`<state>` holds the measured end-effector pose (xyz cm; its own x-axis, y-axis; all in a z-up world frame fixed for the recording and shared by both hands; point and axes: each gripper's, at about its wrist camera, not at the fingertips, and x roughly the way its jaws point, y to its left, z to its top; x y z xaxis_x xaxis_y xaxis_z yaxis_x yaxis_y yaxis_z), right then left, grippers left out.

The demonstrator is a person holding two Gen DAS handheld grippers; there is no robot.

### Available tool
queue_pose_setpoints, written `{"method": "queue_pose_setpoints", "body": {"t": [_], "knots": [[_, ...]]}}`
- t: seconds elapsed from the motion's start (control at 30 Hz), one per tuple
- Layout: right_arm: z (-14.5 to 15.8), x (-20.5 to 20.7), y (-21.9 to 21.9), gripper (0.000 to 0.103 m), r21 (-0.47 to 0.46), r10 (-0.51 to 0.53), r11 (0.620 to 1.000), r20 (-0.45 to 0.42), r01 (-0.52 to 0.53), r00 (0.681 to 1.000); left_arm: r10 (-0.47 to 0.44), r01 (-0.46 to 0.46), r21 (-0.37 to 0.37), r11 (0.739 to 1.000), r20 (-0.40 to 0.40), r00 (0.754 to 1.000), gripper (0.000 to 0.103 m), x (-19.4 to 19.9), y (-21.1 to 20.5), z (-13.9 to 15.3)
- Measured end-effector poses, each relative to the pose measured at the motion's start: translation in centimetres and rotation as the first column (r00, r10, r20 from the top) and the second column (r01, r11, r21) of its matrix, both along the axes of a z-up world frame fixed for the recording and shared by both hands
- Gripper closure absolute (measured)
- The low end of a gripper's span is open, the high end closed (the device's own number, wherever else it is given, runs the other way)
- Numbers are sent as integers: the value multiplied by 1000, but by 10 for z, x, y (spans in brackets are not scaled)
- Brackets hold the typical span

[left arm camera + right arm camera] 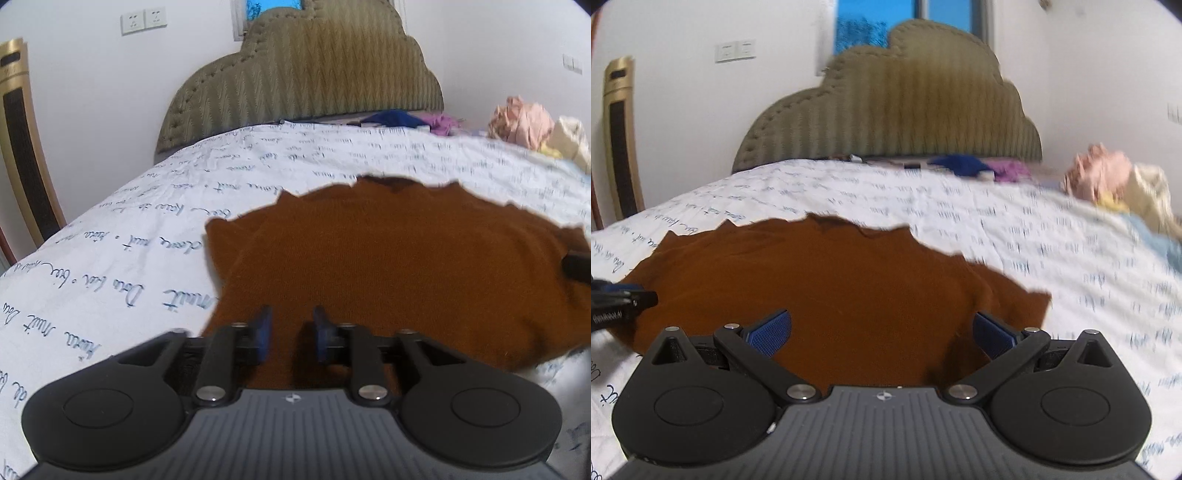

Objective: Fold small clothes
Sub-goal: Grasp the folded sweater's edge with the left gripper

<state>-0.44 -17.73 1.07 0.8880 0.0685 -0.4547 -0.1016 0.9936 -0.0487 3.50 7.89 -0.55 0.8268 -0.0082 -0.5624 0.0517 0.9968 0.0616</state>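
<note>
A small rust-brown knit top [399,266] lies spread flat on the white bed sheet [110,266], neck toward the headboard; it also shows in the right wrist view [831,288]. My left gripper [291,334] hovers over the garment's near left hem, its blue pads a narrow gap apart with nothing between them. My right gripper [881,332] is wide open over the near right hem, empty. The left gripper's tip shows at the left edge of the right wrist view [624,299]; the right gripper's tip shows at the right edge of the left wrist view [576,266].
A padded olive headboard [306,74] stands at the far end of the bed. Blue and purple clothes [964,164] lie by it, and a pink and cream pile [1108,184] lies at the far right. A gold tower appliance [22,147] stands left of the bed.
</note>
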Motion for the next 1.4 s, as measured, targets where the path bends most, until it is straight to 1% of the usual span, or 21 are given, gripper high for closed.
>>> {"method": "queue_pose_setpoints", "body": {"t": [0.03,0.1,0.17,0.27,0.4,0.5,0.6,0.67,0.77,0.83,0.9,0.93,1.0,1.1,1.13,1.17,1.23,1.27,1.3,1.37,1.4], "knots": [[4,-1,6,0,-13,12,1000,14,-12,1000,13,-13,-5,1000,10,1000,46,-1,6,5],[11,-4,17,0,-32,41,999,36,-40,999,57,-57,1,998,53,997,27,-2,16,17],[17,-4,31,0,-56,80,995,43,-78,996,78,-80,17,997,92,993,26,0,26,28],[19,-4,57,0,-117,150,983,33,-145,988,77,-78,10,997,60,995,26,14,43,36],[15,-9,100,0,-217,251,946,19,-242,968,62,-72,-126,989,-86,994,26,42,73,33],[9,-16,133,1,-301,315,906,9,-297,949,29,-76,-244,967,-190,981,26,63,95,25],[5,-25,162,2,-366,343,877,21,-312,939,-8,-75,-330,941,-244,970,26,79,109,18],[-1,-26,179,3,-400,368,850,-14,-343,930,-51,-64,-392,918,-275,960,26,91,116,15],[-10,-30,201,3,-446,405,809,-46,-382,913,-136,-49,-504,863,-325,936,26,109,122,7],[-18,-33,214,3,-490,420,779,-58,-392,906,-167,-57,-543,838,-354,920,26,120,123,0],[-28,-31,226,3,-543,411,750,-65,-378,909,-189,-61,-570,820,-370,910,26,131,125,-8],[-33,-32,228,3,-564,404,740,-63,-367,912,-198,-67,-593,803,-372,907,25,136,126,-11],[-36,-29,236,2,-586,390,735,-45,-340,920,-241,-59,-654,754,-360,902,20,145,130,-16],[-37,-16,245,2,-582,354,752,-41,-311,934,-330,-39,-752,658,-335,882,20,158,129,-23],[-37,-12,248,2,-576,344,759,-39,-302,938,-354,-38,-773,633,-333,874,20,164,126,-26],[-38,-7,251,2,-576,335,763,-37,-294,941,-376,-34,-786,617,-333,865,20,171,122,-30],[-41,1,253,3,-578,322,767,-27,-277,946,-391,-33,-792,610,-336,857,20,181,113,-36],[-41,5,256,5,-581,318,767,-21,-271,948,-398,-24,-797,603,-327,857,20,186,110,-37],[-43,9,258,12,-584,321,765,-22,-273,947,-406,-16,-801,598,-320,856,21,190,106,-38],[-44,12,261,30,-585,334,759,-26,-285,942,-409,-18,-804,594,-321,854,21,199,101,-39],[-45,14,263,46,-586,346,753,-33,-298,938,-407,-20,-805,593,-321,855,24,203,100,-41]]}}
